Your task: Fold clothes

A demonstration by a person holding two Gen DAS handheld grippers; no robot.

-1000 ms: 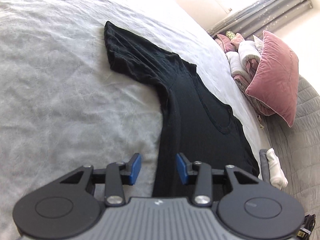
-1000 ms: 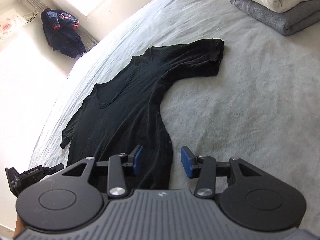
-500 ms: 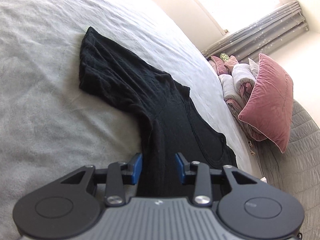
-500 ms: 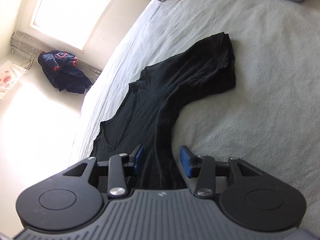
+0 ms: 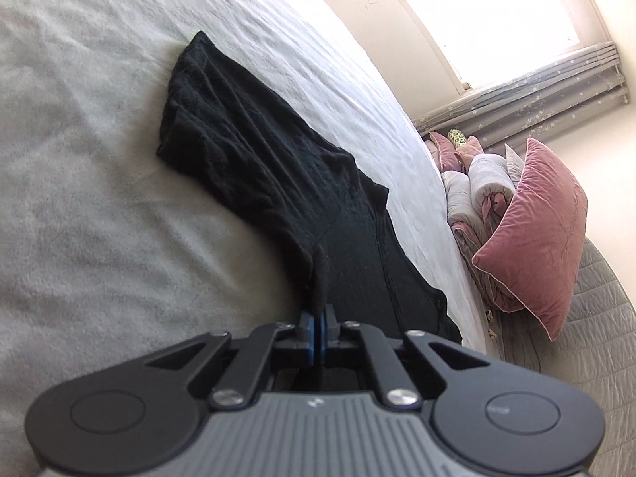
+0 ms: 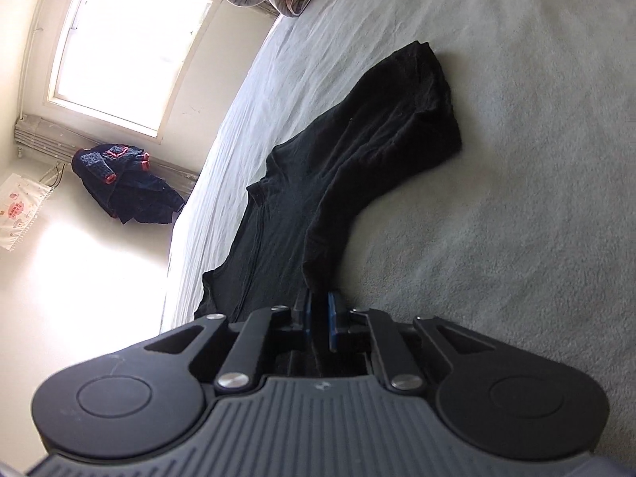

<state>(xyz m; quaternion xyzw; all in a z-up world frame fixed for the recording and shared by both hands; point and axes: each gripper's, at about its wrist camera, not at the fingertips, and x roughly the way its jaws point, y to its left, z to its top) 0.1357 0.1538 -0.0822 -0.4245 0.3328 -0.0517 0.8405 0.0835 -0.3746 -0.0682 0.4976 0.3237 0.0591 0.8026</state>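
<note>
On the bed [image 5: 99, 198], both tongs [image 5: 317, 320] [image 6: 318, 310] apparently pinch the black shirt's [image 5: 258, 167] side edges.

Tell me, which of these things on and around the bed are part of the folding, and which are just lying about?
Part of the job:
- black T-shirt
- left gripper, shut on its side edge
- right gripper, shut on the other edge
- bed it lies on

Just lying about:
- pink pillow
- rolled bedding
- dark garment under the window

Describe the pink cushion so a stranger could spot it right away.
Start from the big grey bed and look past its far edge, under the window. A heap of rolled bedding lies there; the pink cushion leans on it, velvety, with pale piping.
</note>
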